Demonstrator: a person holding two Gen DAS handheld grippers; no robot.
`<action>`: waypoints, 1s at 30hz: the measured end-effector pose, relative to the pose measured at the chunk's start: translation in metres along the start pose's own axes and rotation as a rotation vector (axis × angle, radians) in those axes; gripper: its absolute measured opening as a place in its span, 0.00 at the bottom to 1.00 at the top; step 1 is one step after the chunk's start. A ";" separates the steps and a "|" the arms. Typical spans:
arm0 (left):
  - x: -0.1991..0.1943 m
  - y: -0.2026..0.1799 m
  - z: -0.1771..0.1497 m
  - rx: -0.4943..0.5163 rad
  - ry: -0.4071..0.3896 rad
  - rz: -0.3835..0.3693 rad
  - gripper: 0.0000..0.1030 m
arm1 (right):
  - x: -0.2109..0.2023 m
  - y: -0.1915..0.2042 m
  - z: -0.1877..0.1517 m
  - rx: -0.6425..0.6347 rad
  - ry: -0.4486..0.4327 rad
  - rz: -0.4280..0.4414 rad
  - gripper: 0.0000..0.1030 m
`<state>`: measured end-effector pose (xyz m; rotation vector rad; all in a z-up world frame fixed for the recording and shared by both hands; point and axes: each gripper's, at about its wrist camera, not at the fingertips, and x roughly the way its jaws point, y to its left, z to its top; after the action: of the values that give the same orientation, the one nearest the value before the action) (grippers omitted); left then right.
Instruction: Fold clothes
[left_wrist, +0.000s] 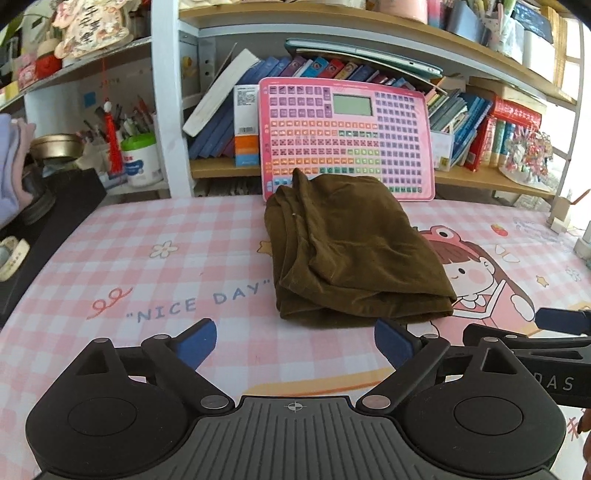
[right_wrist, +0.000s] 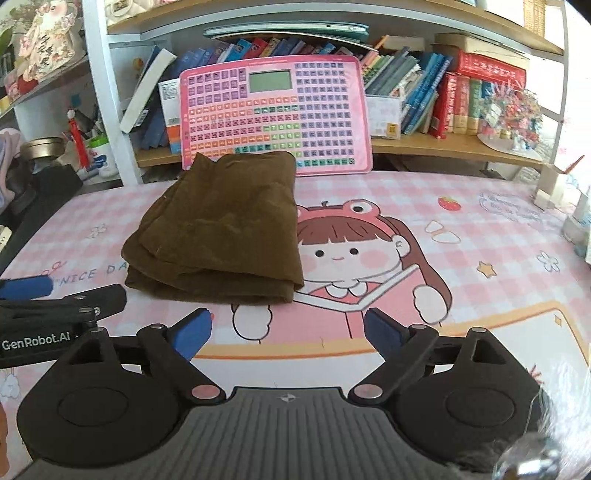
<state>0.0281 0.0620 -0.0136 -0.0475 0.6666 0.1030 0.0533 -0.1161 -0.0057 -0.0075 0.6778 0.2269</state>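
A brown garment (left_wrist: 351, 251) lies folded in a thick rectangle on the pink checked desk mat (left_wrist: 147, 258). It also shows in the right wrist view (right_wrist: 221, 229). My left gripper (left_wrist: 295, 341) is open and empty, just in front of the garment's near edge. My right gripper (right_wrist: 288, 334) is open and empty, in front of the garment's near right corner. Each gripper shows at the edge of the other's view: the right one (left_wrist: 561, 321) and the left one (right_wrist: 26, 288).
A pink toy keyboard board (left_wrist: 347, 136) leans on the bookshelf right behind the garment. Books (left_wrist: 461, 110) fill the shelf. A pen cup and a white tub (left_wrist: 142, 158) stand at the back left. A black box (left_wrist: 48, 229) lies along the left edge.
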 end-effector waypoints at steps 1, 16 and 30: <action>0.000 0.000 -0.001 -0.004 0.005 -0.002 0.92 | 0.000 0.000 -0.001 0.002 0.003 -0.006 0.87; 0.000 0.006 -0.002 -0.024 0.022 -0.007 1.00 | 0.002 0.004 -0.002 -0.022 -0.003 -0.040 0.90; -0.004 0.008 0.000 -0.036 0.017 -0.026 1.00 | -0.004 0.007 0.001 -0.043 -0.033 -0.061 0.90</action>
<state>0.0239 0.0693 -0.0115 -0.0914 0.6812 0.0898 0.0496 -0.1102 -0.0023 -0.0651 0.6392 0.1820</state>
